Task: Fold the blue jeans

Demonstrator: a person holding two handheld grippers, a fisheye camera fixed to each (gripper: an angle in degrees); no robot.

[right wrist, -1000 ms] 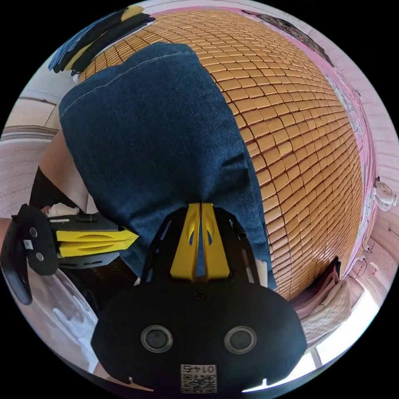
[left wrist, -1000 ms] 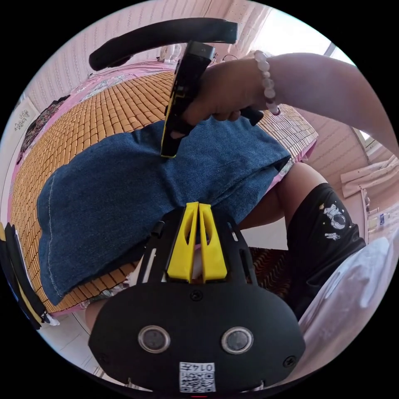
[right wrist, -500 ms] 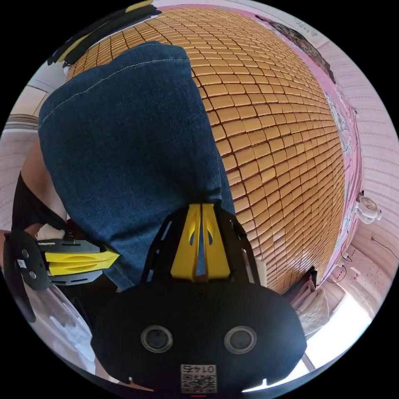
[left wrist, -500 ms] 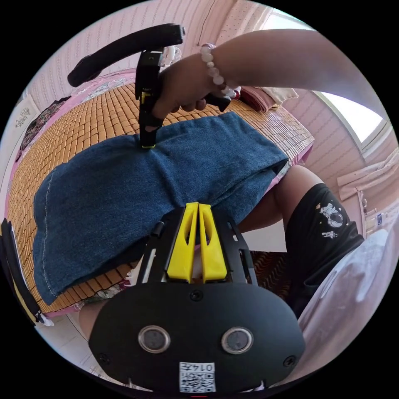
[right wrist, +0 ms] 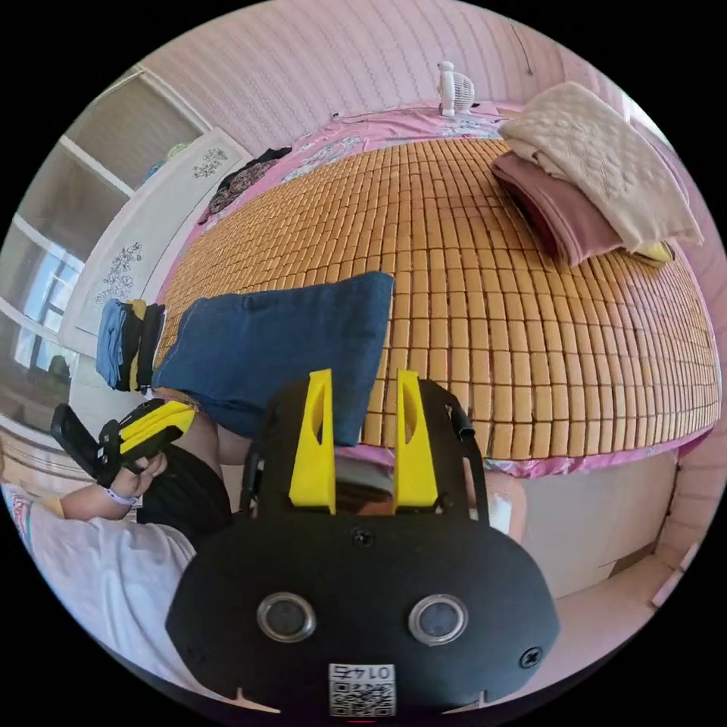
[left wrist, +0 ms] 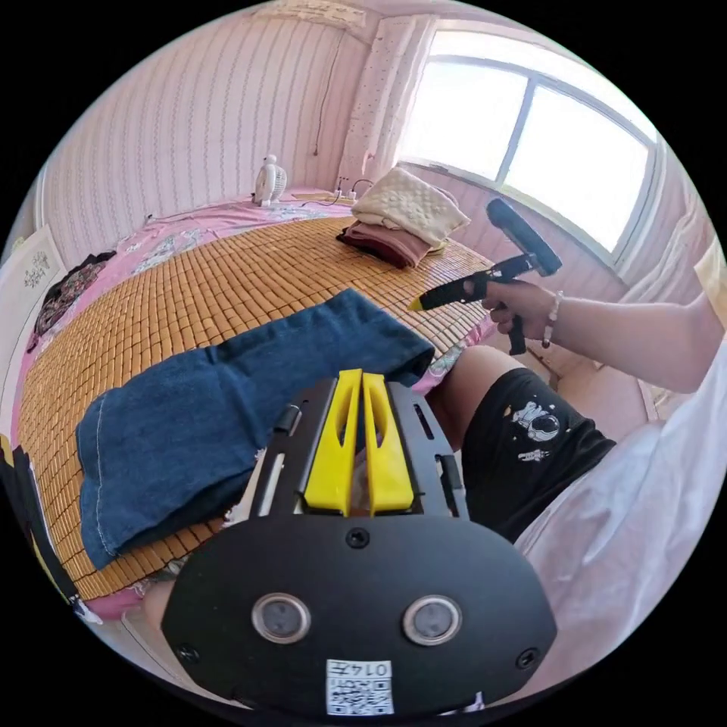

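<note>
The blue jeans (left wrist: 227,401) (right wrist: 280,341) lie folded into a flat rectangle near the front edge of the bamboo mat (left wrist: 219,280) (right wrist: 492,303). My left gripper (left wrist: 362,375) hangs over their near edge with its yellow jaws together and nothing pinched that I can see. In the right gripper view it (right wrist: 182,415) sits in a hand just off the jeans' corner. My right gripper (right wrist: 365,375) is open and empty, back from the bed edge. The left gripper view catches it (left wrist: 416,304) in a hand, off to the right of the jeans.
Folded cream and maroon bedding (left wrist: 401,216) (right wrist: 598,182) is stacked on the mat's far corner. A small fan (left wrist: 269,180) (right wrist: 457,89) stands at the back. A pile of folded clothes (right wrist: 129,344) lies beside the jeans. The person's leg in black shorts (left wrist: 530,432) stands against the bed.
The right gripper has let go of the jeans, opened and drawn back off the bed. The left gripper has also pulled away from the cloth. The jeans stay folded on the mat.
</note>
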